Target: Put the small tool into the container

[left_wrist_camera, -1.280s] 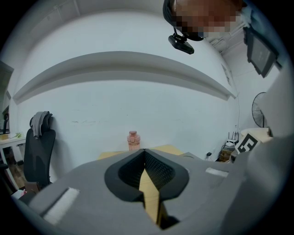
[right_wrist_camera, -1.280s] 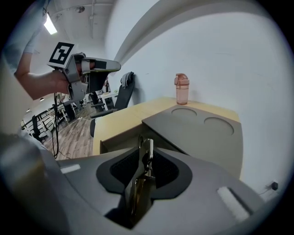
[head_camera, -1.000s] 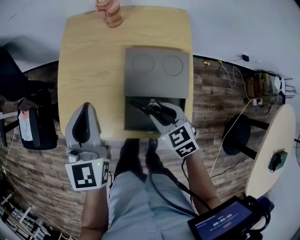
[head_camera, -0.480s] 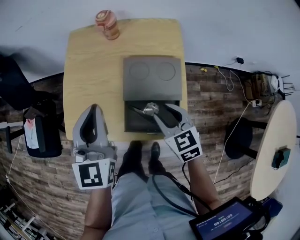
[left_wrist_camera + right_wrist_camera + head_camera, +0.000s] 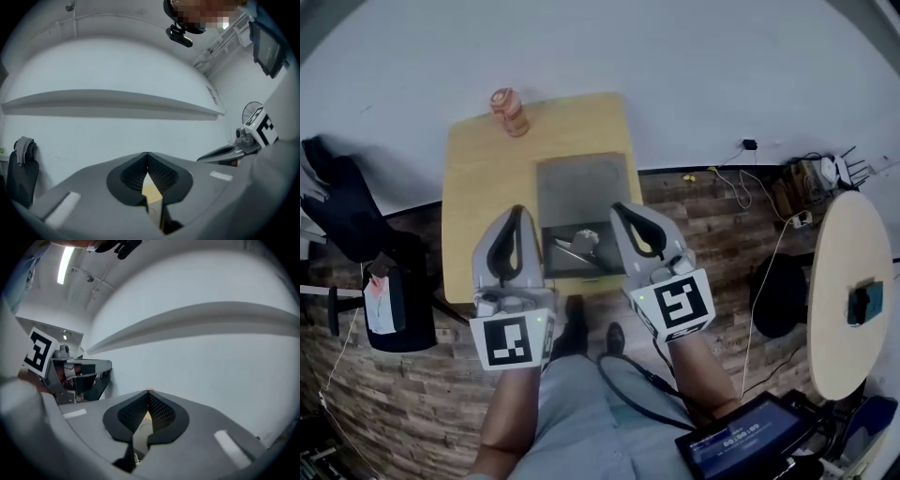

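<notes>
While the small tool (image 5: pixel 578 246) lies inside the dark open container (image 5: pixel 598 266), under the raised grey lid (image 5: pixel 581 187), both grippers are held up in front of it, one at each side. The right gripper (image 5: pixel 620 207) has its jaws clenched with nothing between them, and its tips point up to the white wall. The left gripper (image 5: pixel 517 212) is also clenched on nothing. The container stands on the wooden table (image 5: pixel 483 187). An orange jar (image 5: pixel 508 111) stands at the far corner of the table, well apart.
</notes>
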Demonstrator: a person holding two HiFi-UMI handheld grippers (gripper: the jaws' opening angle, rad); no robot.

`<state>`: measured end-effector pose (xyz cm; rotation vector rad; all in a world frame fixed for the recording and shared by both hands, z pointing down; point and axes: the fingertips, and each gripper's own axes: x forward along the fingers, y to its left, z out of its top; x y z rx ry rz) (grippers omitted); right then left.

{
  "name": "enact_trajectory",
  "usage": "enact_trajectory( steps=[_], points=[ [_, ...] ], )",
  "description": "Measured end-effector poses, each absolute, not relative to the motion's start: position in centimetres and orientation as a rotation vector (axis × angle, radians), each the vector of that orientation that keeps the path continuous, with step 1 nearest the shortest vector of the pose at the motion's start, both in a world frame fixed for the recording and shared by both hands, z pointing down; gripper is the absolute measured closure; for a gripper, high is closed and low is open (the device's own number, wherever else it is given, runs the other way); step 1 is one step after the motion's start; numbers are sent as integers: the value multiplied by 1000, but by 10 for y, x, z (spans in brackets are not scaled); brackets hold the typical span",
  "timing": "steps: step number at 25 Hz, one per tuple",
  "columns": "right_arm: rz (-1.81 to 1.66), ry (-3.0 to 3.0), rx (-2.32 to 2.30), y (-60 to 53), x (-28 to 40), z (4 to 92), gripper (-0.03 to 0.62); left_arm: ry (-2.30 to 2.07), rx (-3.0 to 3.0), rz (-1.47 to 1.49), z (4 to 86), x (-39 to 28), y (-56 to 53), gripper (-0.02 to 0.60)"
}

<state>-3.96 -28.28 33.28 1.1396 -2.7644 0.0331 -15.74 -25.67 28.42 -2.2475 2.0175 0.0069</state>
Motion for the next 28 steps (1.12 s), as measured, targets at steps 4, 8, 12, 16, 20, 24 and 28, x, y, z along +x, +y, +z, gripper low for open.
enact_trajectory(
  steps=[4,8,12,16,20,24,28],
  points=[
    [-69,-2812,1231,-270,-20,288,592,1962,-2229,61,253,-132,-248,575],
    [-129,-2821,1305,-258,3,266,592,1935,-2237,86,237,-108,-236,575],
    [-167,-2812,1354,-258,14,258,592,1890,-2222,80,234,-101,-234,575],
    [-191,-2834,1380,-257,13,250,594,1888,-2225,77,233,-99,-235,575],
    [-194,-2845,1405,-256,15,246,594,1883,-2225,75,232,-98,-234,575],
    [-203,-2846,1406,-254,17,245,594,1884,-2222,73,232,-98,-233,575],
    [-230,-2829,1395,-254,16,246,594,1882,-2219,73,231,-100,-233,575]
  ],
)
